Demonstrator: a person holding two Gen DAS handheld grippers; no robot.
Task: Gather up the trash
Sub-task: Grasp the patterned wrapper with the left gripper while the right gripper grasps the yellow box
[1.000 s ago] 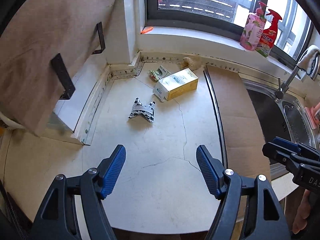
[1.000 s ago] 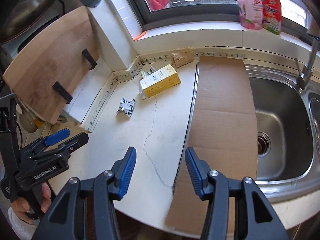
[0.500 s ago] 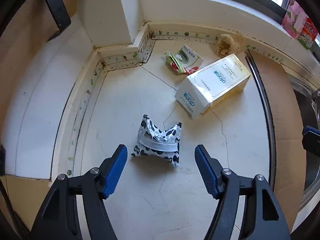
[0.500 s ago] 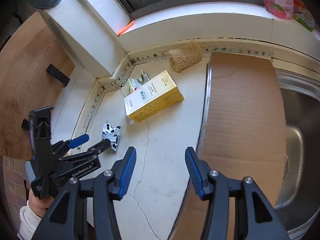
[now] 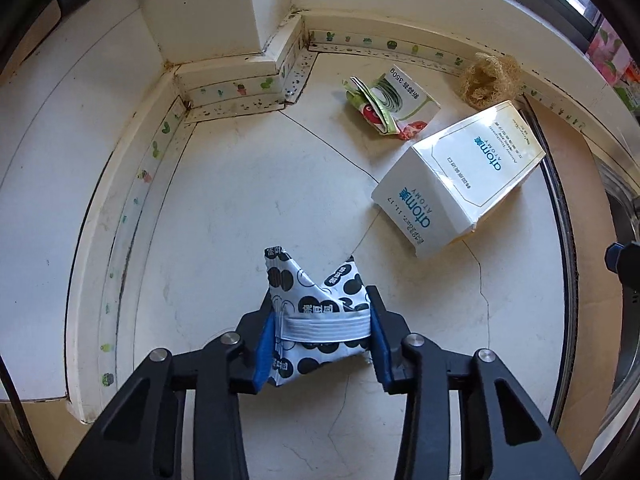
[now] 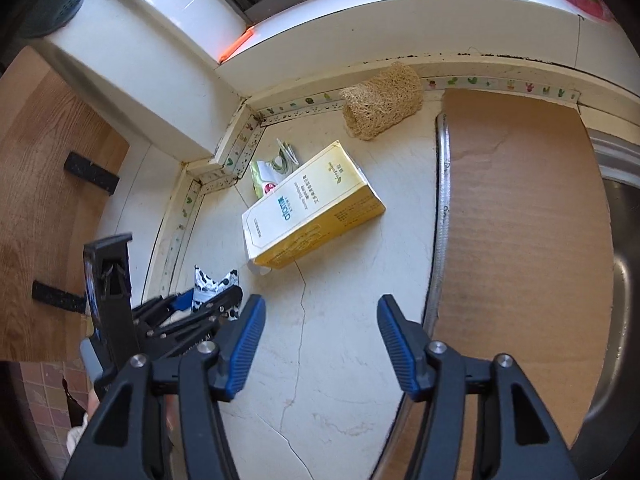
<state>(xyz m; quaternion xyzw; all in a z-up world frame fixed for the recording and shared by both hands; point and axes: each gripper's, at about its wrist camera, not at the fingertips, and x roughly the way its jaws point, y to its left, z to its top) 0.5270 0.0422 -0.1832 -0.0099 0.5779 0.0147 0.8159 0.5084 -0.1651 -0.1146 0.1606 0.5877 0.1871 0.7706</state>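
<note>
since a second ago both grippers have dropped toward the counter [image 5: 224, 208], and the left gripper [image 5: 322, 346], which was wide apart then, now has its jaws closing with the blue pads against both sides of the spotted wrapper [image 5: 316, 316] on the counter, in front of and left of the white and yellow box [image 5: 460, 178]. the right gripper [image 6: 320, 344] hangs with its jaws opening and nothing between them, in front of the box, with the folded green packet [image 5: 386, 106] just behind the box and the loofah [image 6: 382, 100] behind it to the right by the wall.

Right gripper [image 6: 320, 344] opening, empty, above counter [image 6: 340, 300]; yellow box [image 6: 312, 212] probably untouched.
</note>
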